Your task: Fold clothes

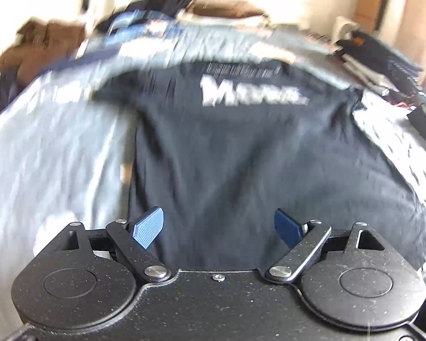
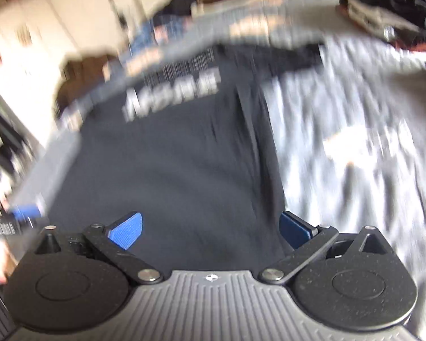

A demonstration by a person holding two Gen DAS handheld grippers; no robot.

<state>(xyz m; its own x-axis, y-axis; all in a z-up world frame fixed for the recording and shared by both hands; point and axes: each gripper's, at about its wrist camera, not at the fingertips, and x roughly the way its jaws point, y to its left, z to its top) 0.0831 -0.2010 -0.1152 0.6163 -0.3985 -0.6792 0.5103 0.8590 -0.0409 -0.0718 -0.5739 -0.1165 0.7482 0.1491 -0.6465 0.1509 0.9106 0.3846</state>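
Hovering above the dark T-shirt [image 1: 241, 147], left gripper [image 1: 218, 228] and right gripper [image 2: 210, 228] jaws wide, empty.

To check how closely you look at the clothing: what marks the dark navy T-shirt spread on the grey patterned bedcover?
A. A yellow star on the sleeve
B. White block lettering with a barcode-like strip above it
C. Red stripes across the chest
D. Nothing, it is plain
B: the dark navy T-shirt carries white block lettering with a barcode-like strip above it, seen in both wrist views.
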